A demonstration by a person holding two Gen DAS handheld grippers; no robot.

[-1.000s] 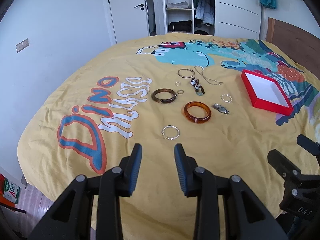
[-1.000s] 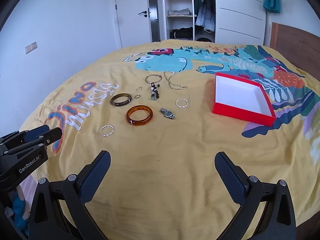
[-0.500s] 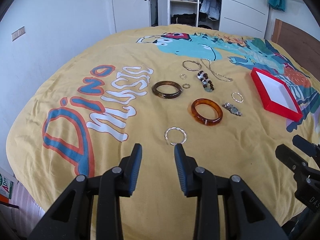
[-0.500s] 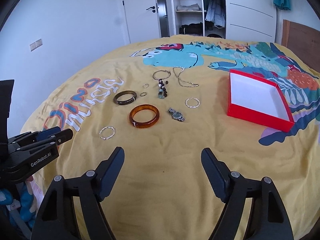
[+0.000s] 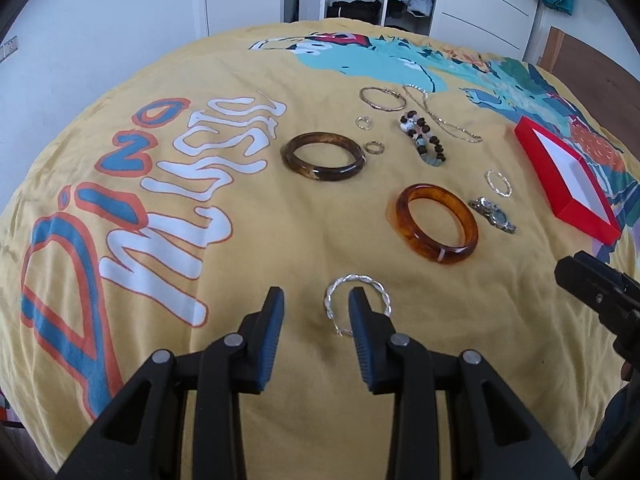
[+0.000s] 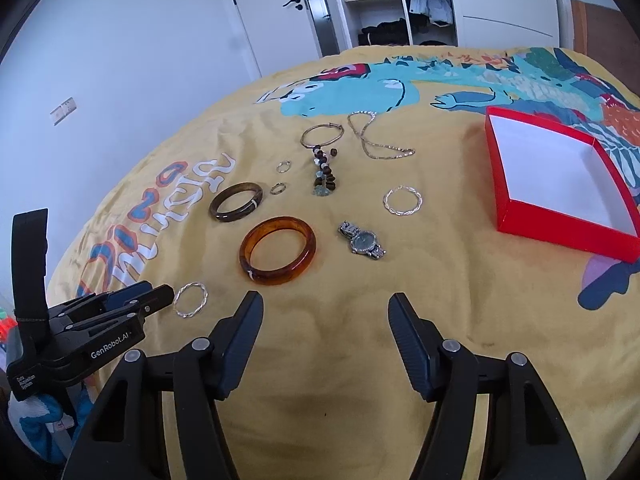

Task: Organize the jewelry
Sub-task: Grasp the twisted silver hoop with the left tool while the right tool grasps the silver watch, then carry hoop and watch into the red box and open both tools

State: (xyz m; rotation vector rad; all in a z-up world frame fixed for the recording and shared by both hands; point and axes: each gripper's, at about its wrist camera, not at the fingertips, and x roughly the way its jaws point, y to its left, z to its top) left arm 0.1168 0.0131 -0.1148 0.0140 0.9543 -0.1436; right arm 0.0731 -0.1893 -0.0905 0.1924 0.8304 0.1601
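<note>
Jewelry lies spread on a yellow bedspread. My left gripper (image 5: 316, 300) is open, low over the bed, its right finger overlapping a twisted silver bracelet (image 5: 356, 305), also in the right wrist view (image 6: 191, 299). Beyond lie an amber bangle (image 5: 437, 223), a dark brown bangle (image 5: 323, 156), a silver watch (image 5: 493, 214), a bead bracelet (image 5: 425, 138), a thin chain (image 5: 444, 120), a gold hoop (image 5: 382, 98) and small rings. A red box (image 6: 560, 178) with a white inside stands at right, empty. My right gripper (image 6: 326, 310) is open, near the amber bangle (image 6: 278, 250).
The bed's near edge drops off just behind both grippers. A white wall and door stand at the far left, an open wardrobe at the back. A second twisted silver ring (image 6: 403, 200) lies between the watch (image 6: 362, 240) and the box.
Both grippers have moved forward and down toward the jewelry. The left gripper has reached the twisted silver bracelet. The right gripper's jaws have narrowed somewhat but stay open.
</note>
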